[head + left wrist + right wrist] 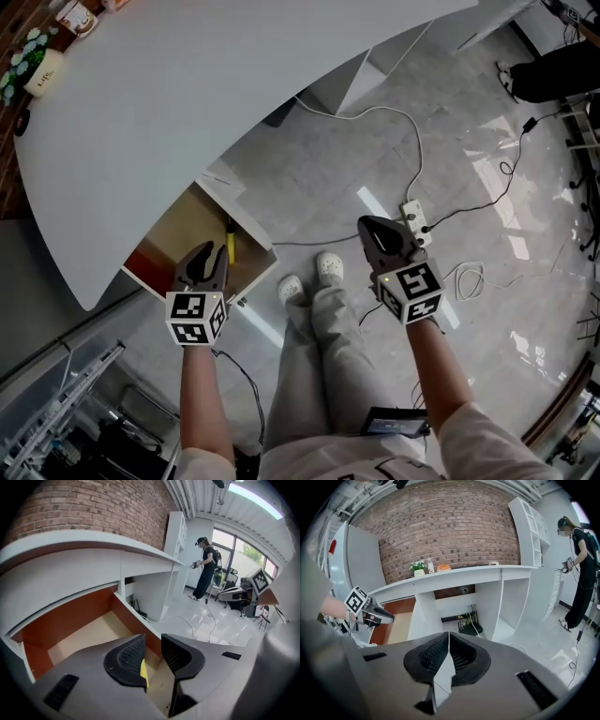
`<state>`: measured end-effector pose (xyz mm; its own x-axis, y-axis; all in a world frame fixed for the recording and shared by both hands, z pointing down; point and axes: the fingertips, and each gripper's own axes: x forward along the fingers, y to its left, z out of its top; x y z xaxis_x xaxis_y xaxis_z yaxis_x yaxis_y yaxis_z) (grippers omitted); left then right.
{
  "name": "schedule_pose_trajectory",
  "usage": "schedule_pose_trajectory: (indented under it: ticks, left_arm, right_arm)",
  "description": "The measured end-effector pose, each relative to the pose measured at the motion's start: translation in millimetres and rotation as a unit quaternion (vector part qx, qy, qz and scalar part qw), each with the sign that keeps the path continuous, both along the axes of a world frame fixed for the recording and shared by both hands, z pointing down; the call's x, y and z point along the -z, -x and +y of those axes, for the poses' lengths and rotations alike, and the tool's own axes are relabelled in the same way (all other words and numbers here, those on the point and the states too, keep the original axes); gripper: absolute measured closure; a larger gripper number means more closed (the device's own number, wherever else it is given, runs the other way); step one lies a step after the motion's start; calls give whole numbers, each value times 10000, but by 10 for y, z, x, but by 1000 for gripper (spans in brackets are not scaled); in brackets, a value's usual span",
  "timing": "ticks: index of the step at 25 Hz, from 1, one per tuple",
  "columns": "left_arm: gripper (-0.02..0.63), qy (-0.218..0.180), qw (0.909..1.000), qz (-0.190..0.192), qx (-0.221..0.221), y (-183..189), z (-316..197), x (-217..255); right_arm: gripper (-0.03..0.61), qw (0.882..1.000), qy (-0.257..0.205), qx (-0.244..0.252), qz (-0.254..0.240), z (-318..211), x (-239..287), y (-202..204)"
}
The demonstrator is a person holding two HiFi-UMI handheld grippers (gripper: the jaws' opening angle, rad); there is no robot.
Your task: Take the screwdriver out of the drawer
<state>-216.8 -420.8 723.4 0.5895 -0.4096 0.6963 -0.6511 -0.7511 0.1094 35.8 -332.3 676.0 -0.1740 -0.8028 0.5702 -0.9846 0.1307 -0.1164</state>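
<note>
nearest us, our left gripper (214, 255) hangs over the open drawer (239, 214) under the white desk (187, 94), its jaws apart and pressing on nothing. the yellow-handled screwdriver (230, 244) lies in the drawer just inside its white front, beside those jaws; in the left gripper view its handle shows through the gap between them. further right, our right gripper (366, 225) is over the floor, jaws closed together and empty, near a white power strip (415, 219).
</note>
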Motion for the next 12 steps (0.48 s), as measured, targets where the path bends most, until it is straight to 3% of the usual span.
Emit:
schedule_pose_trajectory:
  ticks: [6, 12]
  left_arm:
    - [446, 625, 9971, -417, -87, 17, -15, -532]
    - [445, 1071, 9903, -869, -168, 17, -103, -957]
  right_arm:
    - [557, 9992, 200, 321, 93, 75, -320, 124]
    - [557, 9993, 347, 111, -94, 94, -567, 94]
